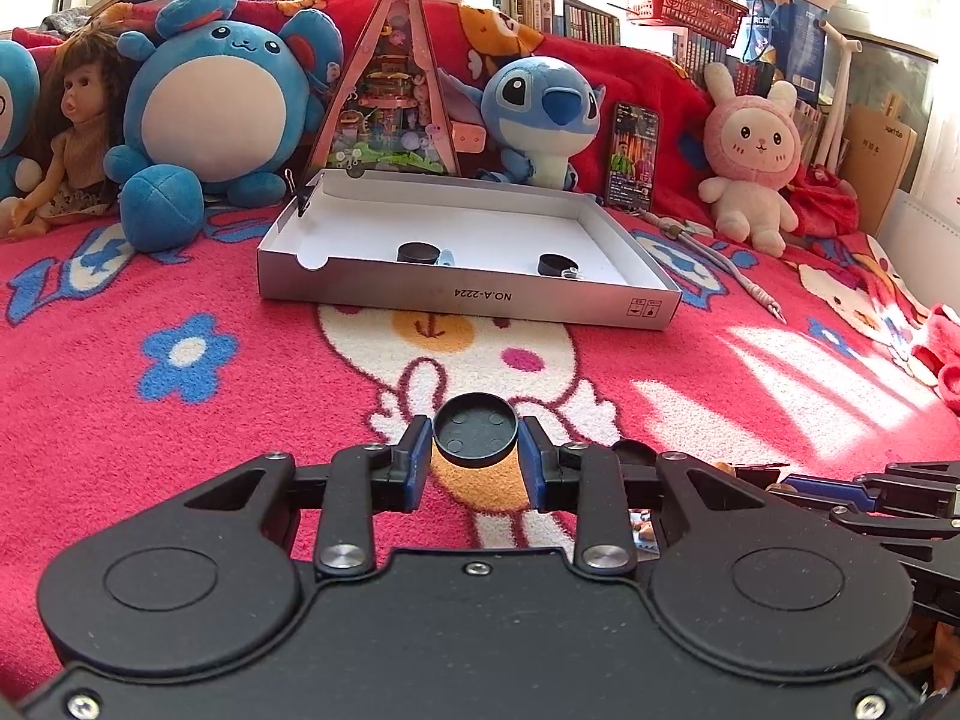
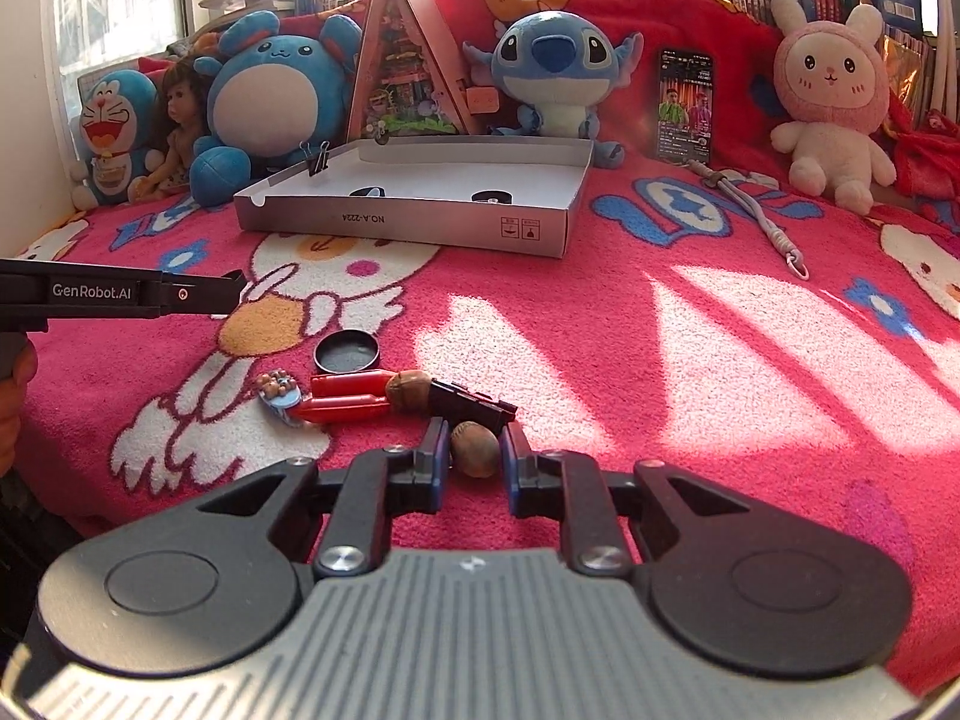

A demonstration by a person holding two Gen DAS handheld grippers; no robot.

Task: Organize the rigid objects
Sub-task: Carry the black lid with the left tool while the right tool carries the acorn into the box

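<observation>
Red cartoon-print blanket [image 2: 600, 360] covers the bed. Left tongs [image 1: 475, 441] are clamped on a round black plastic cap [image 1: 475, 433], lifted above the blanket. Right tongs [image 2: 474, 450] are clamped on a brown walnut [image 2: 474, 449] near a shallow grey cardboard box [image 2: 402, 225].

Two low, close wrist views facing the shared white box [image 1: 468, 294] [image 2: 402, 222] and plush row.

The shallow box [image 1: 468, 294] reads "NO.A-2224" upside down on its near wall; left of it, the left gripper [image 2: 120, 294] reads "GenRobot.AI".
</observation>
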